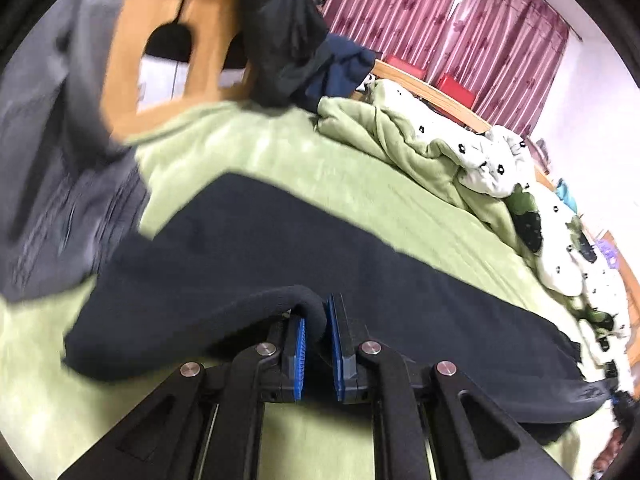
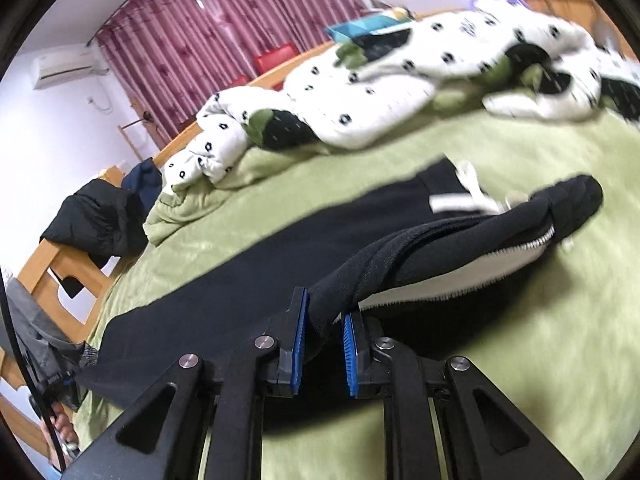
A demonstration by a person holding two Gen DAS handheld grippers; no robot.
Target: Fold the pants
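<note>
Both jaws pinch the black pants (image 1: 280, 248), stretched long over the green bedspread (image 1: 280, 152), white lining showing.

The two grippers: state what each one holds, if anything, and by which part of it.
Both hold the black pants. The left gripper pinches a rolled fold along the near edge; the right gripper pinches the ribbed waistband edge near the zip.

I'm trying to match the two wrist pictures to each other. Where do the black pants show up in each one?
Left wrist: the black pants run across the middle, left to lower right, an edge pinched in the left gripper.
Right wrist: they stretch from lower left to upper right, a bunched edge in the right gripper.
Shared landmark: the maroon curtain.
</note>
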